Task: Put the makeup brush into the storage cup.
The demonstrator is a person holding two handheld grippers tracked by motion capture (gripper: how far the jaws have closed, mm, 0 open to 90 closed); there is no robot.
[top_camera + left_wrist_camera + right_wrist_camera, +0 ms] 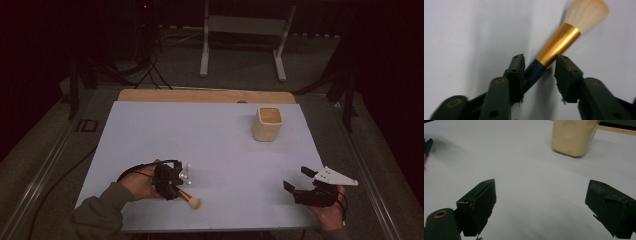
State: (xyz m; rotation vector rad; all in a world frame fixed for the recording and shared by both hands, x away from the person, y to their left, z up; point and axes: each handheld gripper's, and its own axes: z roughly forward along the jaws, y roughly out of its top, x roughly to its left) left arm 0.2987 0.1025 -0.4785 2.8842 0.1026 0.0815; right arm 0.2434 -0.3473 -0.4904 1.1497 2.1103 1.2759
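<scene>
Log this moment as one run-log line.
left gripper: jaws around makeup brush, touching handle, on white table | right gripper: open, empty | cream cup: upright, far right, untouched

The high view is dim, its surroundings falling to near black around the pale white table sheet (210,145). In the left gripper view the cream bristles of the gold-banded makeup brush (564,37) blur softly and cast a faint shadow. The right gripper view is evenly lit, with the cream plastic cup (574,137) slightly out of focus.

The brush (559,43) lies on the table (220,140) between the left gripper (540,65) fingers, bristles past the tips. The cup (573,136) stands well ahead of the right gripper (541,202) fingers, the bare table between them.
</scene>
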